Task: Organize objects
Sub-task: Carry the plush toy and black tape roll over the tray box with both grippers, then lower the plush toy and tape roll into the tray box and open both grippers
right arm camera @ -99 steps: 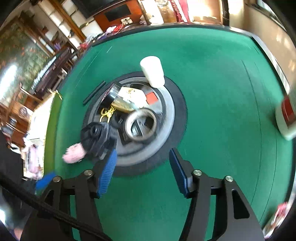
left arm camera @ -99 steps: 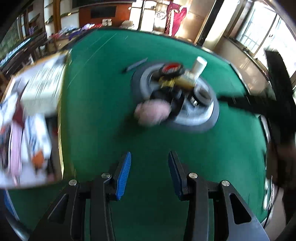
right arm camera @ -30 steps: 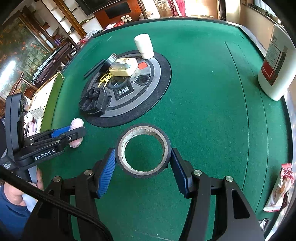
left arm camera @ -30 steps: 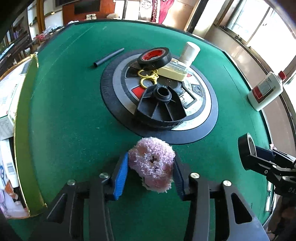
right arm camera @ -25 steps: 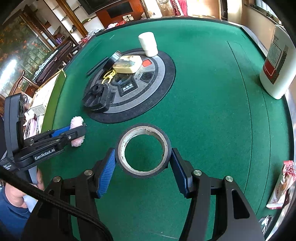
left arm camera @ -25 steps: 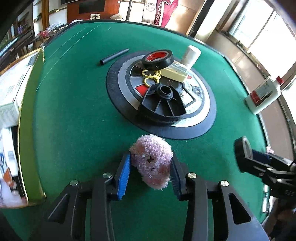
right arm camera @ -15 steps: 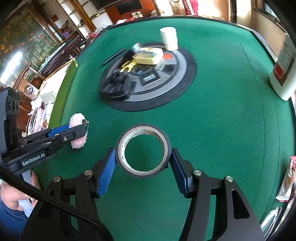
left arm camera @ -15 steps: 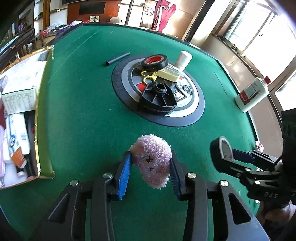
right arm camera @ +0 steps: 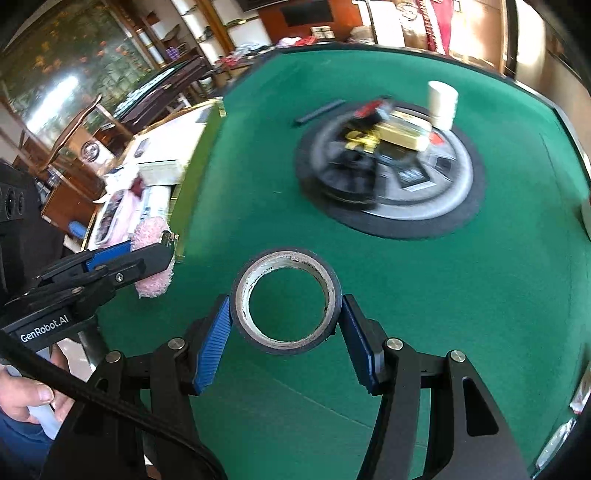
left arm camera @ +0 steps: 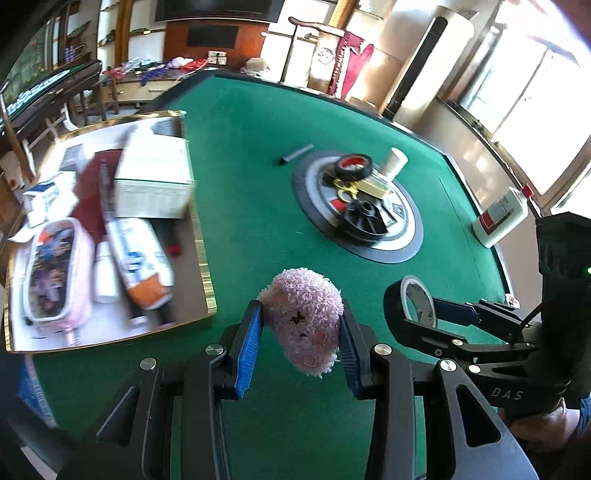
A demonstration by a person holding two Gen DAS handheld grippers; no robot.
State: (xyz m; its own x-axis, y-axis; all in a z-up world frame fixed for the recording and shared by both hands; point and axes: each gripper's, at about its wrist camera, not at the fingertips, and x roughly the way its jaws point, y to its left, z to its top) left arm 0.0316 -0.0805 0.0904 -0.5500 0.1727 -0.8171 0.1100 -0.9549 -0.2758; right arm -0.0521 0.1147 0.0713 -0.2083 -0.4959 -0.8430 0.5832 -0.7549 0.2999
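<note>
While clamped in left gripper [left arm camera: 301, 341], soft pink plush [left arm camera: 304, 319]: light, compressible. Stiff black tape roll [right arm camera: 284, 301] pinched across rim by right gripper [right arm camera: 284, 334].

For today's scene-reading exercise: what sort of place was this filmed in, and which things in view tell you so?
Probably a home living room or games room: a green felt table with a central dial panel, like a mahjong table, plus wooden shelving and a tall standing air conditioner behind.

Pink plush toy [left arm camera: 304, 325] and tape roll [right arm camera: 284, 301], now off the turntable [left arm camera: 410, 236].
</note>
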